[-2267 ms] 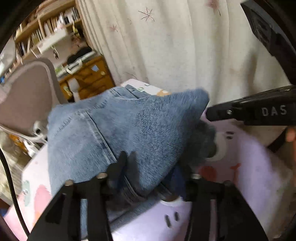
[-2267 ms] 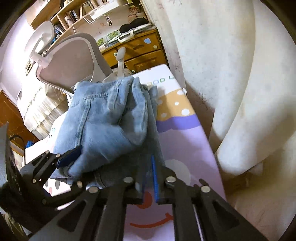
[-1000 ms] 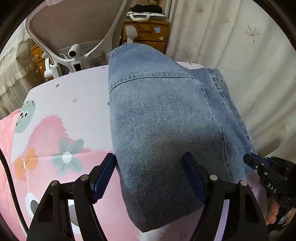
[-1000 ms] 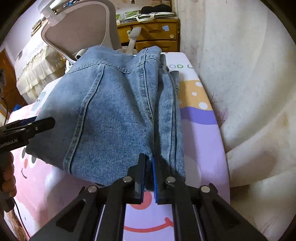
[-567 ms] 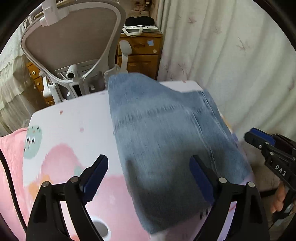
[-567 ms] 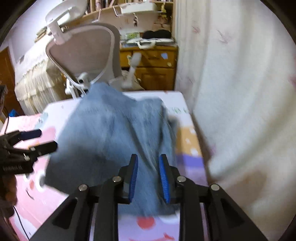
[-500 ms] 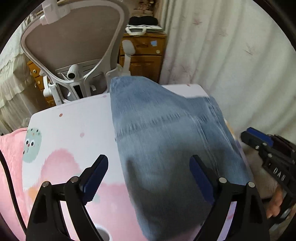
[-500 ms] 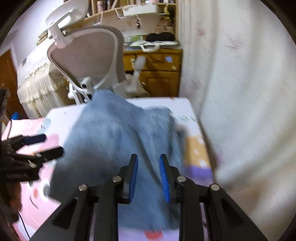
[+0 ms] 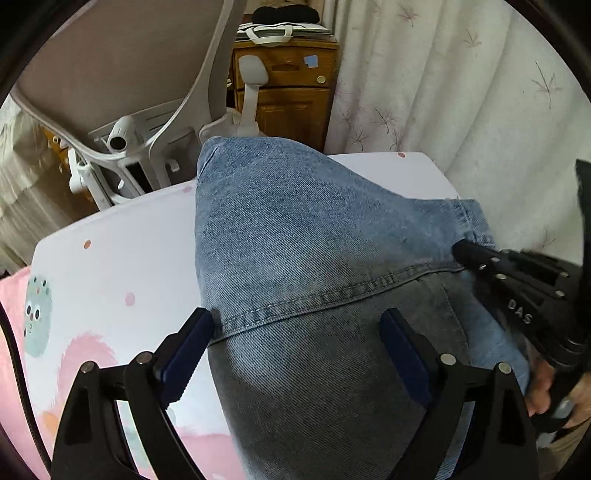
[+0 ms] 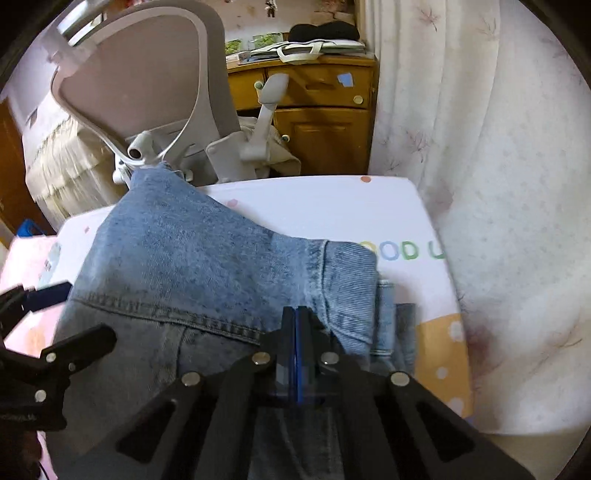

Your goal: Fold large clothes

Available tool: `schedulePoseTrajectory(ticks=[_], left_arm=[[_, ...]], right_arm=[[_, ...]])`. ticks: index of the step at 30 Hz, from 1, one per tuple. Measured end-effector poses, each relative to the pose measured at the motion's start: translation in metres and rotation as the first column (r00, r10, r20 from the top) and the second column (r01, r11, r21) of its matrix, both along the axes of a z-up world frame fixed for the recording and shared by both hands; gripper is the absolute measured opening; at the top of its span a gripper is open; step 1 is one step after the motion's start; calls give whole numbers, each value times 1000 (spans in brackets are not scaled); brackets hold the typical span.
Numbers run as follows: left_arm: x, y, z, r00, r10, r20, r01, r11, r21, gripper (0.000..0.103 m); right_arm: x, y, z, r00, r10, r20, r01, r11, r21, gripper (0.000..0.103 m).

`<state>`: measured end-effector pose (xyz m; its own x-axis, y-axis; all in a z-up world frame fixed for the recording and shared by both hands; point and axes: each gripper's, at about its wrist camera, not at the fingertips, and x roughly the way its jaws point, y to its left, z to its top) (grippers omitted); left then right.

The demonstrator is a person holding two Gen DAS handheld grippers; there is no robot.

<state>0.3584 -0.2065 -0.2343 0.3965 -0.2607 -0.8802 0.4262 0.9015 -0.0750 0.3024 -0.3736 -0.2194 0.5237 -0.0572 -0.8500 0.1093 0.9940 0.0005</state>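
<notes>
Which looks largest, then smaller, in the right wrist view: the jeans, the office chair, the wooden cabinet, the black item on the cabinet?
1. jeans, though nearness to the camera enlarges them
2. office chair
3. wooden cabinet
4. black item

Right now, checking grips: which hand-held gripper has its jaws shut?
The right hand-held gripper, blue pads together over the jeans; the left is opening wide.

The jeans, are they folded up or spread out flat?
Folded. The jeans lie as a doubled bundle on the mat, with more denim layers peeking out at the right edge under the top one.
</notes>
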Motion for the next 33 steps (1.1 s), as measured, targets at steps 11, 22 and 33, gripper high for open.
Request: schedulePoseTrajectory(ticks=[11, 22, 33], left_arm=[[21, 27, -25, 974, 72, -214, -108, 980, -164, 103], [0, 16, 18, 998, 51, -33, -51, 999, 0, 102], [-22, 34, 73, 998, 14, -62, -16, 1000, -23, 102]], right_arm=[[-4, 0, -4, 999, -10, 32, 10, 1000, -11, 0], [-22, 4, 44, 994, -103, 25, 104, 994, -43, 40], [-102, -12, 125, 949, -19, 314, -2, 998, 65, 70]])
